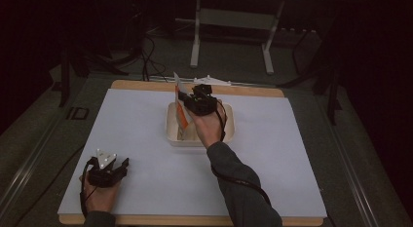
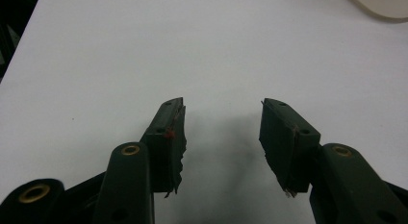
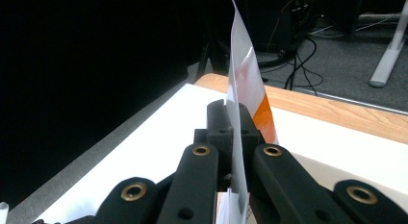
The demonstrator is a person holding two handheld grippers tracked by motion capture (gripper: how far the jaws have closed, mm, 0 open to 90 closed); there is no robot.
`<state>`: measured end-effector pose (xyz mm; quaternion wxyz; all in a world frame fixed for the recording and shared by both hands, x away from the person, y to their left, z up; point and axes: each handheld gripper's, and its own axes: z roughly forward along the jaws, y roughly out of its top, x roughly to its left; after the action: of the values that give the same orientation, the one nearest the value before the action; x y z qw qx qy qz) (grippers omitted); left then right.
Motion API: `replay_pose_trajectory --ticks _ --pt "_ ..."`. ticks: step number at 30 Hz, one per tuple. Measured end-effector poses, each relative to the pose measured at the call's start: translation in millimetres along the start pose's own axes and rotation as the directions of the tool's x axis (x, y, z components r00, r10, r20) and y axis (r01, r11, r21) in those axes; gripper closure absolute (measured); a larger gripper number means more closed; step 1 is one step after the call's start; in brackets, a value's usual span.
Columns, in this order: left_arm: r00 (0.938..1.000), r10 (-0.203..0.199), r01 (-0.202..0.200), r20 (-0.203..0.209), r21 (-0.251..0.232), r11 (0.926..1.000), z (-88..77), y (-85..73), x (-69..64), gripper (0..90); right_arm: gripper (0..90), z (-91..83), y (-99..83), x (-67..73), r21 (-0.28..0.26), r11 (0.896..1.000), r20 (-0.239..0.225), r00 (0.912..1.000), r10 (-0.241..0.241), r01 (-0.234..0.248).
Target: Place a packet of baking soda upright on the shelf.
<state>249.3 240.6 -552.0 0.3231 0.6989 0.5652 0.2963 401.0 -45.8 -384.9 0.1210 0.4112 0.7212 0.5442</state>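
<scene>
A white-and-orange packet (image 3: 246, 96) is clamped upright between the right tongs (image 3: 234, 119) above the cream tray (image 1: 171, 131) at mid-tabletop (image 1: 272, 139) — the left tongs (image 2: 222, 113) are held wide apart, empty, near the front-left corner.

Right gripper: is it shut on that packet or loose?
Shut on it: the right gripper has both jaws pressed flat against the orange-and-white packet, held above the tray.

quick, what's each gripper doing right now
left gripper: open, holding nothing, over the white table sheet.
right gripper: shut on a white and orange packet, above the tray.
</scene>
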Motion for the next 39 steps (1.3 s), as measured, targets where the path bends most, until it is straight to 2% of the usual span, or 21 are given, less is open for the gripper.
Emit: replay_pose_trajectory --ticks 4,11,15,29,39 --pt "1.0000 0.000 0.000 -0.001 0.001 1.0000 0.2 0.0 -0.1 51.1 90.0 0.3 -0.4 1.3 -0.003 1.000 0.011 0.9999 0.003 -0.003" --pt "1.0000 0.002 -0.002 -0.003 0.001 1.0000 0.2 0.1 -0.4 51.1 90.0 2.1 -3.9 1.2 -0.017 0.999 0.029 0.9984 0.049 -0.048" --pt "1.0000 0.001 -0.001 0.000 0.000 1.0000 0.0 0.0 -0.1 51.1 90.0 8.4 -8.8 0.4 -0.006 0.998 0.052 0.9967 0.062 -0.062" --pt "1.0000 0.002 -0.002 -0.002 0.003 1.0000 0.2 0.1 -0.3 51.1 90.0 15.0 -13.2 -3.1 0.014 0.998 0.075 0.9951 0.064 -0.066" --pt "1.0000 0.001 -0.001 -0.001 0.002 1.0000 0.2 0.1 -0.3 51.1 89.9 24.4 -16.7 -2.0 0.044 0.998 0.095 0.9943 0.047 -0.051"
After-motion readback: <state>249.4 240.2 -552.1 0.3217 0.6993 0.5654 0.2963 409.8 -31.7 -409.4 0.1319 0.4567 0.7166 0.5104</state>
